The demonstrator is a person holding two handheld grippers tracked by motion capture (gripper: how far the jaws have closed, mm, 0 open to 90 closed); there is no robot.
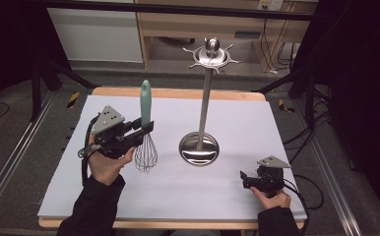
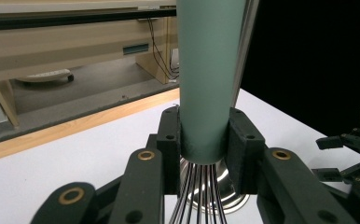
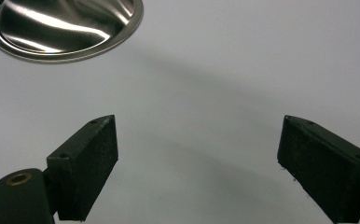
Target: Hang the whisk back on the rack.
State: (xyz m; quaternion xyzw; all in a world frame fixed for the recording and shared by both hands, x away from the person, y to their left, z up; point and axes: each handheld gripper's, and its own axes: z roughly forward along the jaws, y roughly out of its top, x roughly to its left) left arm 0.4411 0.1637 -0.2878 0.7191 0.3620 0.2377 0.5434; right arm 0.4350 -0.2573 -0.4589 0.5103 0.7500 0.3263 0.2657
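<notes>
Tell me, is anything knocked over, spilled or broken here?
No, nothing stands out. The left gripper holds the whisk upright by its green handle, the metal stand stands straight, and the right gripper rests open on the table.

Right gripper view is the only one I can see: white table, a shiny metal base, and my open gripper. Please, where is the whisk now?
Observer: The whisk with the pale green handle and steel wires is in the left gripper, upright, wires pointing down.
Operator: Is the grip firm?
Observer: In the left gripper view, both black pads press on the lower end of the green handle, just above the wires.
Operator: What stands on the round metal base?
Observer: A tall steel utensil stand with a ring of hooks on top; nothing hangs on them.
Operator: And my right gripper?
Observer: The right gripper sits low at the table's near right, apart from the stand.
</notes>
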